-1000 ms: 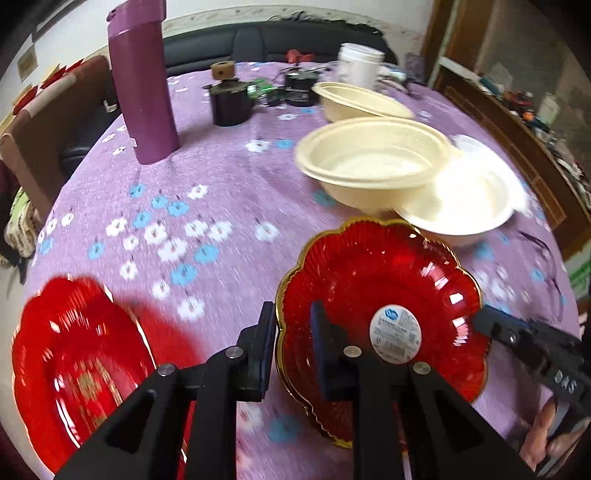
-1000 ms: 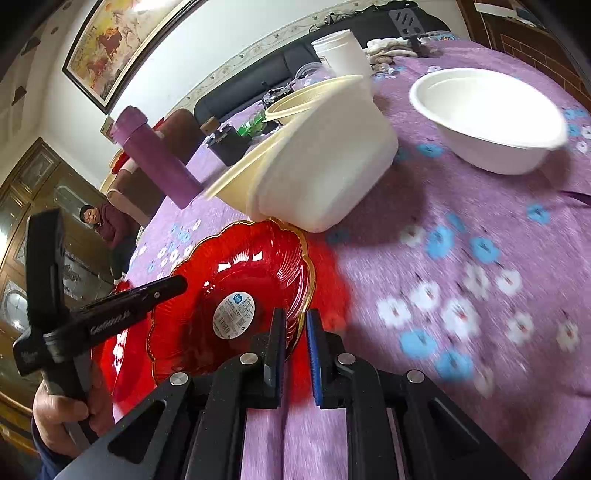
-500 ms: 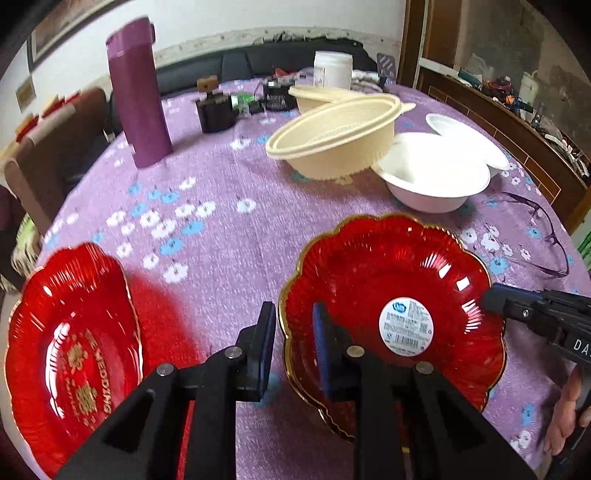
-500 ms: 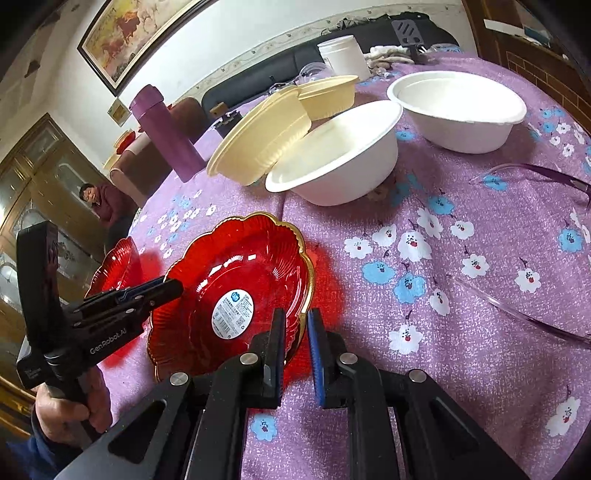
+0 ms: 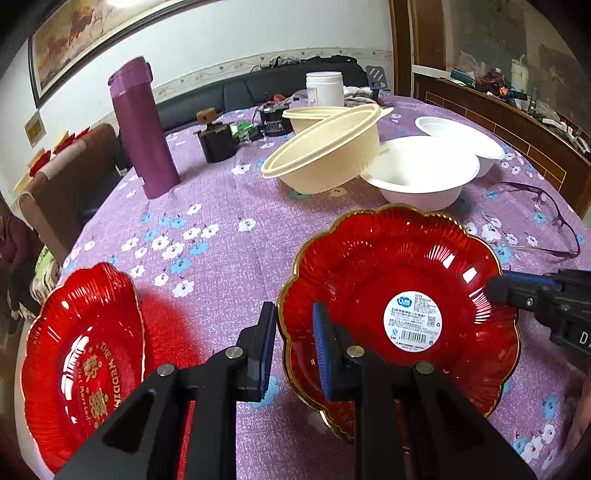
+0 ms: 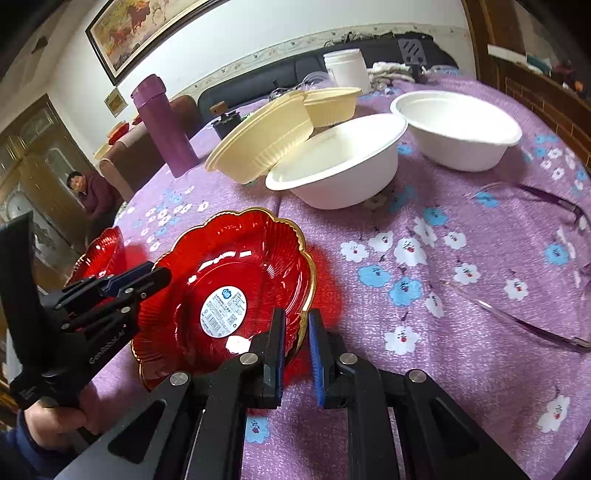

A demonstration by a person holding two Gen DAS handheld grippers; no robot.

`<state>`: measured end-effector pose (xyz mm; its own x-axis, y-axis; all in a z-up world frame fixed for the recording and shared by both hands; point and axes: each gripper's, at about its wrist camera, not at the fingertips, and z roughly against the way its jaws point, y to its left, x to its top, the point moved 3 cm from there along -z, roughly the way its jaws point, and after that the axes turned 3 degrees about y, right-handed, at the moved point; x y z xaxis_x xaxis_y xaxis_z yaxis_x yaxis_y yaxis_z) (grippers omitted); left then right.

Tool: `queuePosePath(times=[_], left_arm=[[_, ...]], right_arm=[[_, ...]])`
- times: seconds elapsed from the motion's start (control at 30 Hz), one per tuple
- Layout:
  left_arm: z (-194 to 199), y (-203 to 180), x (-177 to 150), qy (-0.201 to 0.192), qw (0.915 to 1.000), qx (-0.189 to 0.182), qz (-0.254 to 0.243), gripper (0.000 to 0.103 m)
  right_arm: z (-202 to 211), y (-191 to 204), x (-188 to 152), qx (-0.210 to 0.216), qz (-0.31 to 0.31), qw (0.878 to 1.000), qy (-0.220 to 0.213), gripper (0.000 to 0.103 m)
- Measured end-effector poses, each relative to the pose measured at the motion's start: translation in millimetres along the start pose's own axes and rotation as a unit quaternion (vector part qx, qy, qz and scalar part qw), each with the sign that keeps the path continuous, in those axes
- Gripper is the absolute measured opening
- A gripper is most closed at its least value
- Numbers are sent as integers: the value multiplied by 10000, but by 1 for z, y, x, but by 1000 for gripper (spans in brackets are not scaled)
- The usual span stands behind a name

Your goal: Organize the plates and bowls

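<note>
A home living room — sofa (image 5: 288,86), framed painting (image 5: 92,33), floral-clothed table (image 5: 229,229).

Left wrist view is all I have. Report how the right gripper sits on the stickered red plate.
Observer: The right gripper is closed on the gold rim of the red plate, one finger inside the dish and one outside.
Operator: Now check behind the left gripper.
Observer: A hand in a blue sleeve holds its handle, low at the left edge of the right wrist view.
</note>
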<state>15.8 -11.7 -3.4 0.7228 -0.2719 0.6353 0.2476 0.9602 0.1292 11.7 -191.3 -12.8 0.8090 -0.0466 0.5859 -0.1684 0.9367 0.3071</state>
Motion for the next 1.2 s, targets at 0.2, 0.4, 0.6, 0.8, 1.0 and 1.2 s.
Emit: queuePosePath(times=[0.2, 0.4, 0.6, 0.8, 1.0, 1.2], left_arm=[[8, 0, 0, -94, 9999, 49, -19, 20], [18, 3, 1, -175, 9998, 113, 5, 20], [31, 11, 3, -289, 9994, 172, 74, 20], [41, 24, 4, -358, 9989, 250, 159, 20], [54, 52, 4, -458, 9974, 357, 431, 20], [70, 84, -1, -564, 9943, 546, 718, 20]], right_arm=[[6, 2, 1, -48, 19, 10000, 4, 14], [11, 8, 2, 2, 10, 10000, -37, 14], [22, 18, 7, 65, 97, 9999, -127, 15], [28, 33, 15, 141, 185, 9995, -209, 15], [33, 59, 26, 236, 428, 9984, -299, 15], [27, 92, 37, 462, 683, 9962, -296, 15]])
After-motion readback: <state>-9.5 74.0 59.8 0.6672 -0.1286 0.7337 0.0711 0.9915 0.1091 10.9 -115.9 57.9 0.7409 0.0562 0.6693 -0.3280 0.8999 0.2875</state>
